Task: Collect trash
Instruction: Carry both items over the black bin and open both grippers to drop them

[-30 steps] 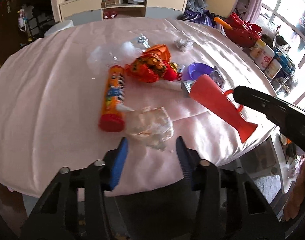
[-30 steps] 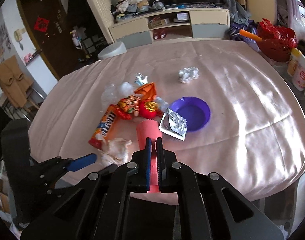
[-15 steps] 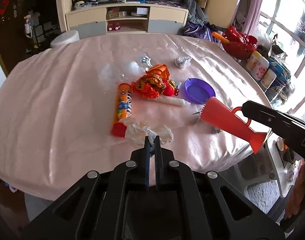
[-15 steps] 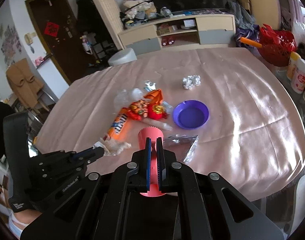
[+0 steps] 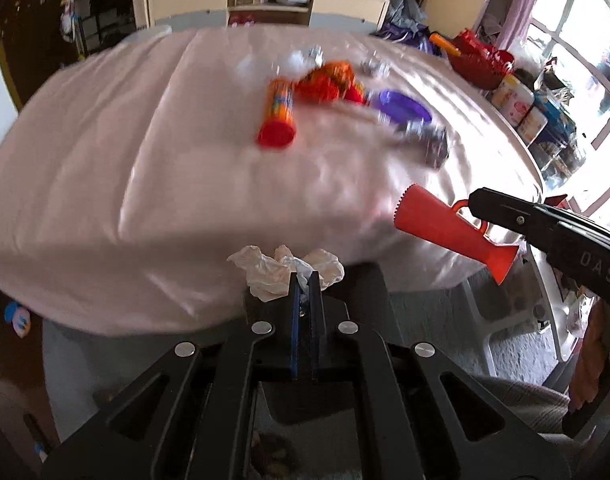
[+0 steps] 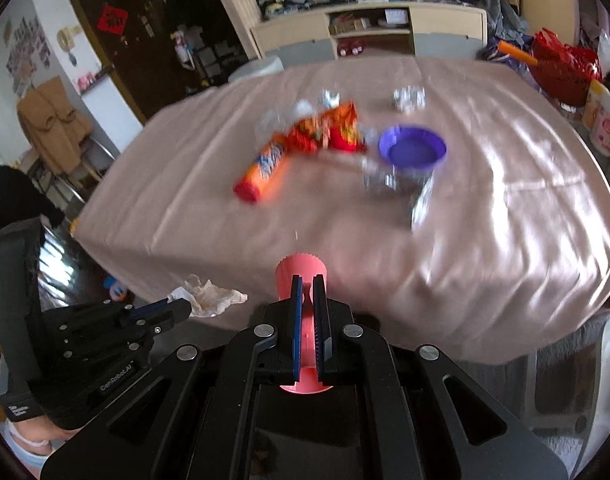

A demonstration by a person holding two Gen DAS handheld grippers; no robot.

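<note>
Cluttered living room, pink satin cloth over the round bench [image 5: 85, 184], both views motion-blurred on the bench top.

Crumpled whitish plastic wrapper [image 5: 281, 270]: pinched in my left hand-held gripper [image 5: 303, 280], blue pads pressed together on its lower edge, the rest bunching out to both sides above the tips. It hangs off the bench, in front of the draped near edge. Right view shows the same wad [image 6: 207, 298] sticking out past the left hand-held gripper [image 6: 173, 308], low on the left.

Red-orange plastic cup with a serrated rim [image 6: 301, 272]: clamped in my right hand-held gripper [image 6: 309, 284], pads closed on its wall, mouth pointing away from me toward the bench. Left view has that cup [image 5: 445, 228] lying roughly sideways in the air by the bench's right edge, rim toward the bench, black finger of the right hand-held gripper [image 5: 481, 210] on it.

Left on the bench, mid-cloth:
- orange cylindrical snack tube with red cap [image 5: 279, 114], lying down, cap toward me
- orange-red crumpled snack bags [image 5: 327, 80] just behind the tube
- purple shallow plastic dish [image 6: 412, 148] to the right of the bags
- silver foil wrapper [image 6: 401, 184] just in front of the dish, blurred
- small ball of crumpled foil [image 6: 409, 98] farther back, apart from the pile

Behind the bench: cream shelf unit [image 6: 369, 34]. Red basket [image 6: 565, 64] and white tubs off the far right edge.
</note>
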